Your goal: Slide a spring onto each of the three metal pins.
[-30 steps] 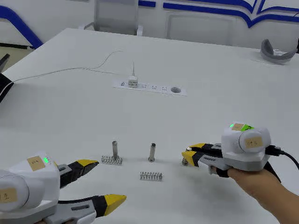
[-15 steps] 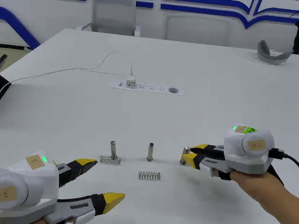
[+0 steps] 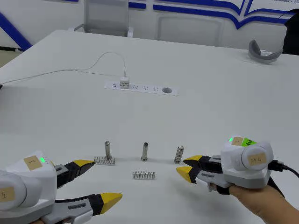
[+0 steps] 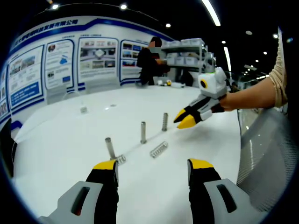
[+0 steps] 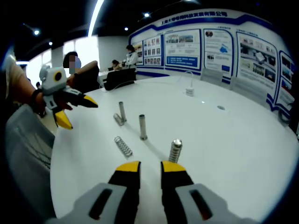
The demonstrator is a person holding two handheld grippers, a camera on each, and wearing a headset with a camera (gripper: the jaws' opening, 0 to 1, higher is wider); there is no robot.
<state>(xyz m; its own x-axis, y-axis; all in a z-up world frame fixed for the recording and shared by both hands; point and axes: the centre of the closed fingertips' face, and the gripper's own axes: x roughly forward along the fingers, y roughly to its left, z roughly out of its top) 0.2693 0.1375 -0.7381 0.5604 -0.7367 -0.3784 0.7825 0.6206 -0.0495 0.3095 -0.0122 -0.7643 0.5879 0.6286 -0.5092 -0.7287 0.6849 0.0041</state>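
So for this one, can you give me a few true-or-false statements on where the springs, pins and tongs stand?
1. The right-end pin, just ahead of the right tongs, carries a fitted spring. True.
2. The middle pin carries a spring too. False: it is bare, and a loose spring lies flat on the table in front of it.
3. The left tongs are clamped on a spring. False: they are open and hold nothing.
4. A second loose spring lies at the foot of the left-end pin. True.
5. The right tongs grip the right-end pin. False: they sit just short of it, slightly open.
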